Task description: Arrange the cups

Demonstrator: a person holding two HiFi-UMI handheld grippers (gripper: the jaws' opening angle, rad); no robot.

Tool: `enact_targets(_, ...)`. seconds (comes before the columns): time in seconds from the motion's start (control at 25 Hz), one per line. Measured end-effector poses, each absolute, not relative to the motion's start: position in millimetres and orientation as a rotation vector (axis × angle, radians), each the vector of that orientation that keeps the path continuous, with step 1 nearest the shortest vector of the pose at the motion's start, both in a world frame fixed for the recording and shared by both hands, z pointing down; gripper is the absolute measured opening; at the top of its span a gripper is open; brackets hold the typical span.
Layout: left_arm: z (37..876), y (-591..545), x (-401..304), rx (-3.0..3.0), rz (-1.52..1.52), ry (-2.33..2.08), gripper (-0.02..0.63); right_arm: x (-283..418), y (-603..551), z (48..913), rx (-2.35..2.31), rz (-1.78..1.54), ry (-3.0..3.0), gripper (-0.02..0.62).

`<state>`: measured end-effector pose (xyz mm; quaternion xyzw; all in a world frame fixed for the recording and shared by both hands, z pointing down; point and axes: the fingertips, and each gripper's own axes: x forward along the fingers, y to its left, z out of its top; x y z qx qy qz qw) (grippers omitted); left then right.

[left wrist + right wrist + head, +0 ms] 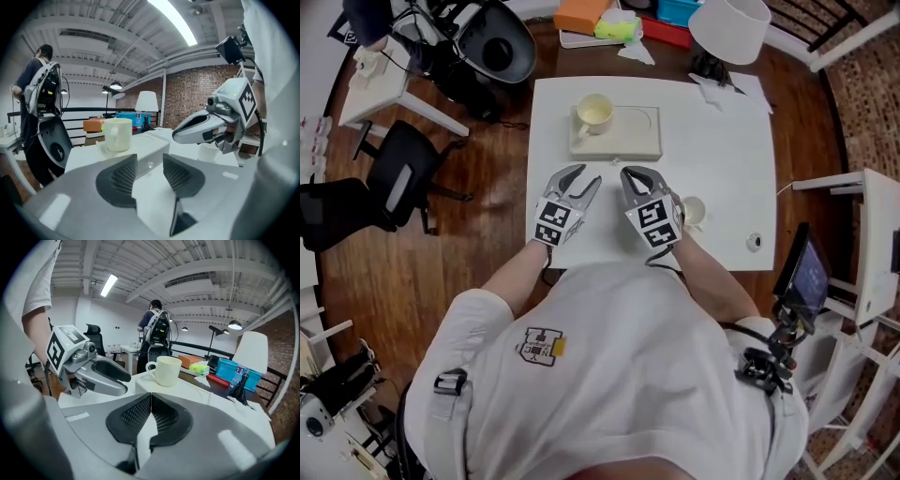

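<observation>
A cream mug (593,112) stands upright on the left end of a white block-shaped tray (639,139) at the far middle of the white table (731,159). A smaller white cup (694,211) sits on the table just right of my right gripper. My left gripper (584,180) hovers short of the tray, open, with nothing between its pads (124,174). The mug (118,133) lies ahead and to the left of it. My right gripper (634,176) is beside it, shut and empty, with the mug (167,370) ahead and the left gripper (108,373) at its left.
A white lamp (729,28), an orange box (581,14) and blue and red boxes stand behind the table. A small round item (754,242) lies near the table's right front. A black chair (403,173) is at the left, a screen on a stand (811,272) at the right. A person (154,326) stands far off.
</observation>
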<state>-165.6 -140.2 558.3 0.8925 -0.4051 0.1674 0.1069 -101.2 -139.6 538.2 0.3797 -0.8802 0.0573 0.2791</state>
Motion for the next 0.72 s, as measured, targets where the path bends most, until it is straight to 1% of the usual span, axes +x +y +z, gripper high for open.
enact_targets(0.2,581,-77,-143,2.597,0.533,-1.086,0.166,-91,-82,558,0.92,0.166,-2.374,0.003)
enact_targets(0.44,610,-6,-119,2.515,0.59,-0.968,0.16,-57,-13,596,0.82,0.176,-2.322,0.002)
enact_targets(0.52,622,16,-110,2.478,0.621,-0.924,0.131,-42,4,610,0.798,0.176,-2.297,0.002)
enact_targets(0.72,624,31,-107,2.439,0.683,-0.961,0.0,-28,22,620,0.795,0.228,-2.293,0.002)
